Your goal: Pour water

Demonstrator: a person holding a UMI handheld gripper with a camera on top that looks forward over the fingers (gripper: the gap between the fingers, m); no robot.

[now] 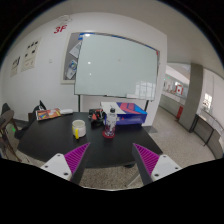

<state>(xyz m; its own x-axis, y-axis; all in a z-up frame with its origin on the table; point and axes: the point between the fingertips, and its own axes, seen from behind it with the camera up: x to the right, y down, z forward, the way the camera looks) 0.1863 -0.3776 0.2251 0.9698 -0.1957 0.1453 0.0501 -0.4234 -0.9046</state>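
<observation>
A clear water bottle (110,125) with a pink base stands on the dark table (60,140), well beyond my fingers. To its left sits a yellow cup (79,128). My gripper (112,160) hovers over the table's near edge, open, its two magenta pads (72,159) far apart with nothing between them. The floor shows in the gap between the fingers.
A white and blue box (124,109) lies behind the bottle. A large whiteboard (115,65) stands against the back wall. A small dark object (94,119) rests by the cup. Chairs (10,125) stand left of the table; a corridor opens at the right.
</observation>
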